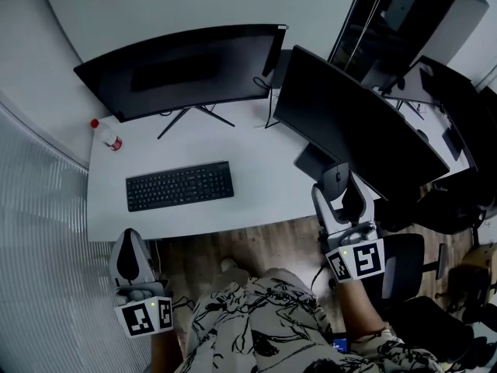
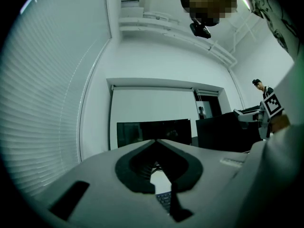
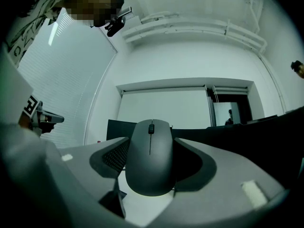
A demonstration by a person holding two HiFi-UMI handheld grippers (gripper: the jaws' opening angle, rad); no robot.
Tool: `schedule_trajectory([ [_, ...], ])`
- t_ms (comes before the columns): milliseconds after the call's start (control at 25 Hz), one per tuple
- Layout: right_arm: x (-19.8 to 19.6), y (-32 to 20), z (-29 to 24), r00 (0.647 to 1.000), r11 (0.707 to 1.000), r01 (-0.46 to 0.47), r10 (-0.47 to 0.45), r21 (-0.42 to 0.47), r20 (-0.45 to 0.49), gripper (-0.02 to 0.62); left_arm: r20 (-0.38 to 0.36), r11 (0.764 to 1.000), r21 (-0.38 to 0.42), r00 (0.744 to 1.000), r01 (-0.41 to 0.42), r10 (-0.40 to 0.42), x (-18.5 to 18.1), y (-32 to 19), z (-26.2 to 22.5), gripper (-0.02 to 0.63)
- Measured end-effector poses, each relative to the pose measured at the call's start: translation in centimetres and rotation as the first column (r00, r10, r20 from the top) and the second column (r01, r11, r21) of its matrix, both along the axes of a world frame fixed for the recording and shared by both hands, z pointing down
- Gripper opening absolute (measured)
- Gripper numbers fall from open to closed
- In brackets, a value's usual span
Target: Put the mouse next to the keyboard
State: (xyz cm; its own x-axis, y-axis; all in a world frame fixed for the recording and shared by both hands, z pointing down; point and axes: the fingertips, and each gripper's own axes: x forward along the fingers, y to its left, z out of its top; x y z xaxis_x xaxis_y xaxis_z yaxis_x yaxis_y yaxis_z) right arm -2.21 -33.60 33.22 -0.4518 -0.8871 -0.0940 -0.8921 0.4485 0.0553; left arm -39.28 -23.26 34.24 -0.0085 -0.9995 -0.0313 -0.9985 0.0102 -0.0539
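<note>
Mouse (image 3: 149, 158) is clamped between the jaws of the right gripper (image 1: 336, 196), its scroll wheel facing up and its nose pointing away from the person; the dark pads press on both its flanks. It is held near the right end of the white desk (image 1: 264, 204), just in front of the right-hand monitor (image 1: 357, 127) and well apart from the keyboard (image 1: 179, 185). The keyboard lies flat towards the left of the desk, parallel to the front edge; behind it stands a wide curved monitor (image 1: 186, 68) on thin splayed legs. A small bottle (image 1: 109, 137) with a red cap lies near the desk's left edge. The left gripper (image 1: 130, 243) hangs low, off the front left corner of the desk and over the wooden floor (image 1: 256, 247); its jaws are closed tip to tip with nothing between them, and the keyboard's keys show through the gap below the tips. A black chair (image 1: 404, 270) stands at the person's right.
</note>
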Motion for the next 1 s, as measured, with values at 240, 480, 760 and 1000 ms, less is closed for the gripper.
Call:
schedule_trajectory([
  [240,-0.6,-1.0,0.8,1.000,0.999,-0.019,0.018,-0.046,-0.022,0.301,-0.008,0.999,-0.028,1.000,-0.021,0.021,-0.9,-2.0,0.2,-0.006],
  [480,-0.6,-4.6,1.8,0.999,0.997,-0.023,0.019,-0.078,-0.051,0.301,-0.030,1.000,-0.031,1.000,-0.003,0.002,-0.8,-4.9,0.5,-0.006],
  [760,-1.6,-7.7,3.7,0.998,0.993,0.002,-0.010,-0.118,-0.062,0.301,-0.025,0.999,-0.036,1.000,0.007,-0.008,-0.5,-7.1,0.9,-0.006],
  [1000,-3.2,-9.0,7.4,0.992,0.979,0.055,-0.076,-0.197,-0.104,0.301,-0.023,0.999,-0.048,1.000,0.012,-0.013,-0.3,-7.7,1.3,-0.006],
])
